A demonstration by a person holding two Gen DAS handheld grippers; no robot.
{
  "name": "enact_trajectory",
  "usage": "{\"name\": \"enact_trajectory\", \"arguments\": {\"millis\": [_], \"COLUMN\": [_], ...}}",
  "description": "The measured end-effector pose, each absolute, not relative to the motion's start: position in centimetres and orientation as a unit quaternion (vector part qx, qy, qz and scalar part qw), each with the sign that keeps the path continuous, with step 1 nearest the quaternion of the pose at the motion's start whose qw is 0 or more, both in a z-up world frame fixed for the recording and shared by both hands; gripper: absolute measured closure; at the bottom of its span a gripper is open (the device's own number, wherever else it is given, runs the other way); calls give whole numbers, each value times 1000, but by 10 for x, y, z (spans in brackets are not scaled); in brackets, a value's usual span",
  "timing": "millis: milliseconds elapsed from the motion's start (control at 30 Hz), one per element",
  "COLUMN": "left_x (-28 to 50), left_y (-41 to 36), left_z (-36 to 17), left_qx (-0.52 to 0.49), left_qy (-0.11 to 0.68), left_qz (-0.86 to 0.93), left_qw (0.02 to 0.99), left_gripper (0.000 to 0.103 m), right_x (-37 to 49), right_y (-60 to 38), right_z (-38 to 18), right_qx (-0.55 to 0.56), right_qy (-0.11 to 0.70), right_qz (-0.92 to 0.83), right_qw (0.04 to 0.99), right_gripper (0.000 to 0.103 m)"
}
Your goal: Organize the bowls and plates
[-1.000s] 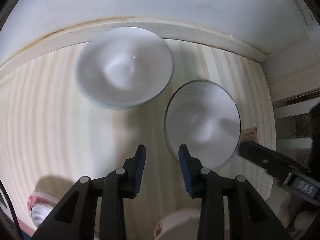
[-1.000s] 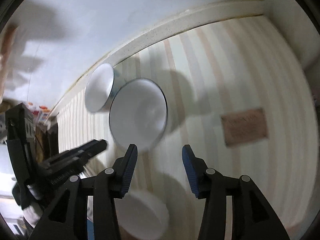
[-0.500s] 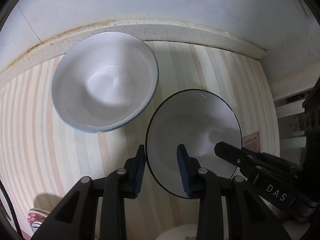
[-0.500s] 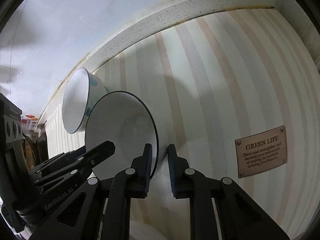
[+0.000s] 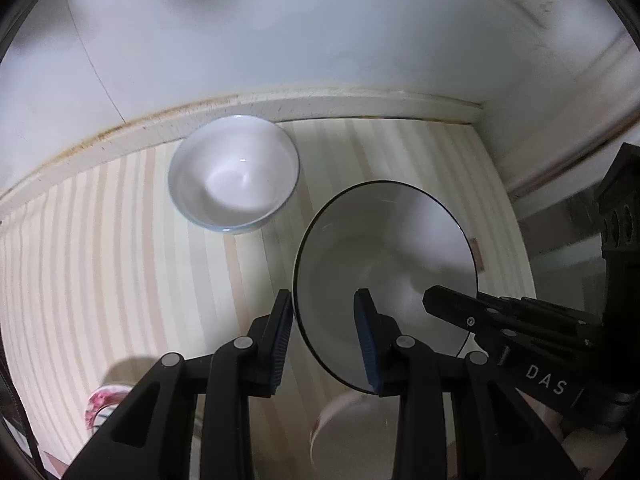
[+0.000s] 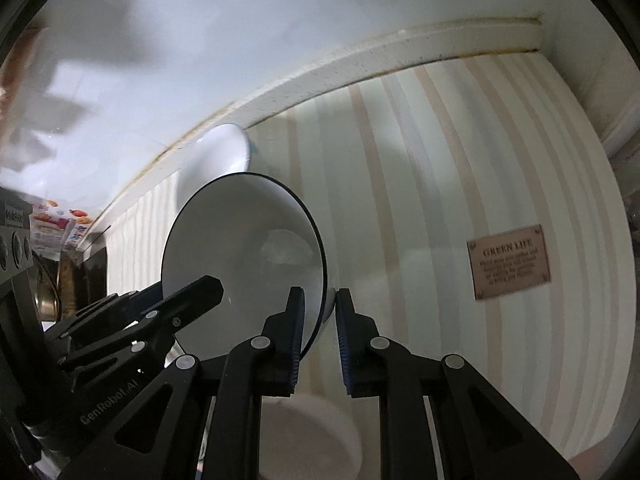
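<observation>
Only from right claw (image 6: 318, 336): "GREEN LIFE" plaque (image 6: 510, 262) on mat

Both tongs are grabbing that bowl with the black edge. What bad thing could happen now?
The black-rimmed bowl is pinched only at its thin rim by the right tongs, so it might slip and drop. The left tongs straddle the opposite rim; pulling apart could twist it loose. It also hangs over another dish and near the white bowl, so they could clink or chip.
</observation>
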State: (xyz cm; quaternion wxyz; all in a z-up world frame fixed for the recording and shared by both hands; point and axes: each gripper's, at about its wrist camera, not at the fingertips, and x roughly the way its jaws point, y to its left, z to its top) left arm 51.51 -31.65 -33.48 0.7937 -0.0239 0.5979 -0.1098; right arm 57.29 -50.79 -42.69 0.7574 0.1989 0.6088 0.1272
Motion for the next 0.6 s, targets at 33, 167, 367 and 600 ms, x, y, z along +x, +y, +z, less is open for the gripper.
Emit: {"name": "enact_trajectory", "arguments": {"millis": [33,167,367,600], "left_x": [510,491,461,434], "left_y": [-316,-316,-311,-315], "left_z": [-331,-314,-302,-320], "left_qx": [-23,-14,-16,-3], "left_qy": [596,587,588,610], "left_qz": [-111,-118,-130,-138], "left_qw": [795,801,798,781], "left_gripper": [74,74,74,74], "right_x": [566,539,501,457], "right_y": [-507,-506,-510,-505], "right_z": [-420,-398,-376,-382], "right_qx": [200,201,208,210], "right_qy": [606,596,590,607], "right_qz": [129,131,133,128], "right_qw": [759,766,769,756], "right_gripper": [85,85,85,85]}}
